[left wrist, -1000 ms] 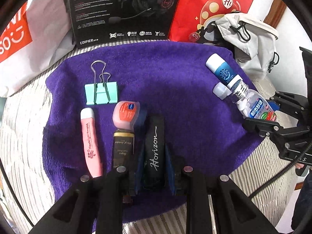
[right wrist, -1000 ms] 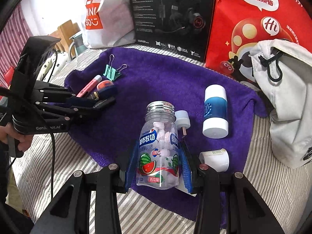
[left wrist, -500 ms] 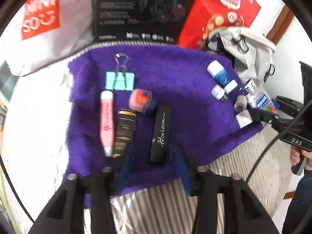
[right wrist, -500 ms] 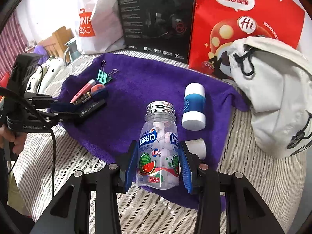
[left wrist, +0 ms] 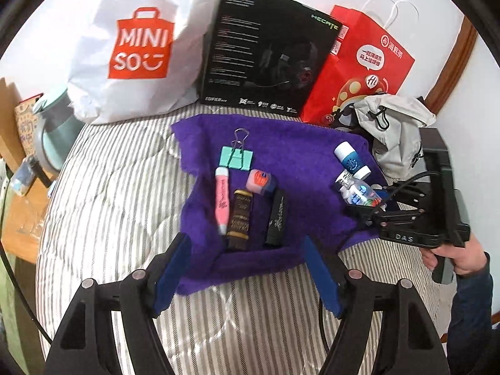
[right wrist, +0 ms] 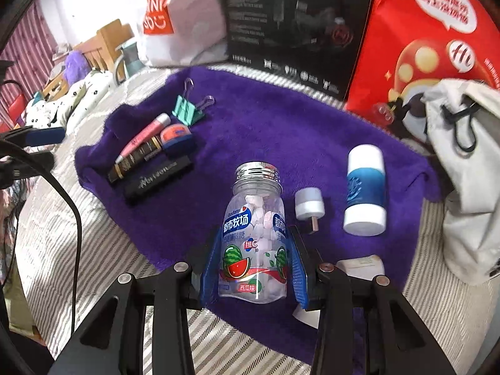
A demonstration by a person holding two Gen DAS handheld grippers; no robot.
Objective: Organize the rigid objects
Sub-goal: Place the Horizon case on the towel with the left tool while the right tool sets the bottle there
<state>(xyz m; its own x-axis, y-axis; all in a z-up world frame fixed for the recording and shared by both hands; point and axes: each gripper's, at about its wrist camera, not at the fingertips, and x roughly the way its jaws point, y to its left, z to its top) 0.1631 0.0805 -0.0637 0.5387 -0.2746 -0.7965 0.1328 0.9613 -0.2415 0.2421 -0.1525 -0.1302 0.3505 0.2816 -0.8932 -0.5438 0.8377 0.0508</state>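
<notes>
Left gripper gapes wide; right gripper seemingly clamped.

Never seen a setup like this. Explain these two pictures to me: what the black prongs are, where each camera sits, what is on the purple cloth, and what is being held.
There is no robot. A person holds a two-finger grasping tool in each hand, and each carries a fisheye camera looking out along its fingers. The black prongs with blue pads are those fingers.

One picture looks out from the left tool. It is open and holds nothing. At the right edge the person's hand grips the other tool.

The other picture looks out from the right tool, shut on a clear candy bottle with a watermelon label.

On the purple towel lie a green binder clip, a pink tube, a dark brown tube, a black "Horizon" stick, a small pink-lidded jar, a blue-and-white tube and a small white USB plug.
</notes>
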